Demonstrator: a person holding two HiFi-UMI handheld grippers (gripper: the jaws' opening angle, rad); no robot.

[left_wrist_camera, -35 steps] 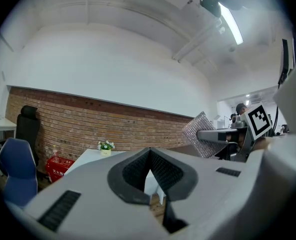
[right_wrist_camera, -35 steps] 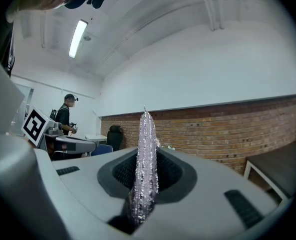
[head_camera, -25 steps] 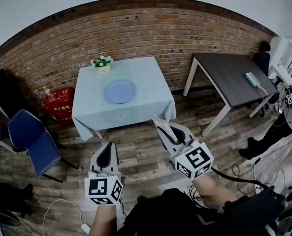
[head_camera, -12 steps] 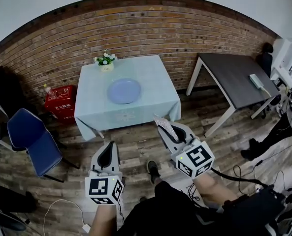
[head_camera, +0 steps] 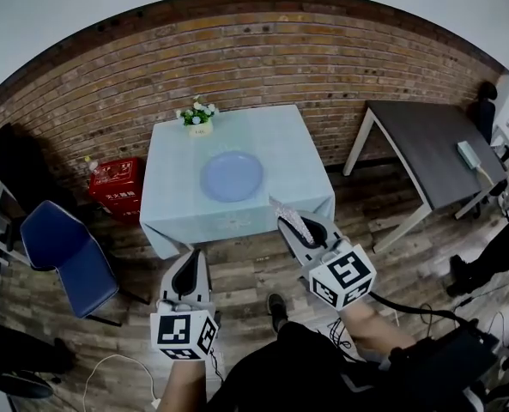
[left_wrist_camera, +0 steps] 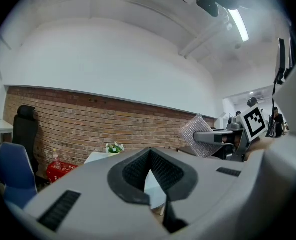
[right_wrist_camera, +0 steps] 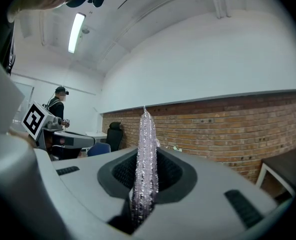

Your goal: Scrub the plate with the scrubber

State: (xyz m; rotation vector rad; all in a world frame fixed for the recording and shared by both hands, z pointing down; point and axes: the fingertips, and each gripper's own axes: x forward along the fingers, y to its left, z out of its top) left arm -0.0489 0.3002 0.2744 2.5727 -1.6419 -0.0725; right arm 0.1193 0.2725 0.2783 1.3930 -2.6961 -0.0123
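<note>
Between clamped right gripper (head_camera: 301,233) fingers (right_wrist_camera: 175,176), scrubber (head_camera: 290,219) juts lengthwise toward plate (head_camera: 231,176); left gripper (head_camera: 188,264) closed.

A periwinkle plate (head_camera: 231,176) lies on the bench's (head_camera: 170,197) pale blue cloth. The scrubber (head_camera: 294,223) glitters silver. The left tool (head_camera: 190,256) and right tool (head_camera: 304,232) are grey with black-and-white square markers.

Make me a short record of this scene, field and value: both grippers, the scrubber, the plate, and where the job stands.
left gripper: shut, empty, short of the table
right gripper: shut on scrubber
scrubber: silvery, upright between the jaws
plate: blue, on table, untouched
flowers: table's far edge
scrubbing: not yet begun
</note>
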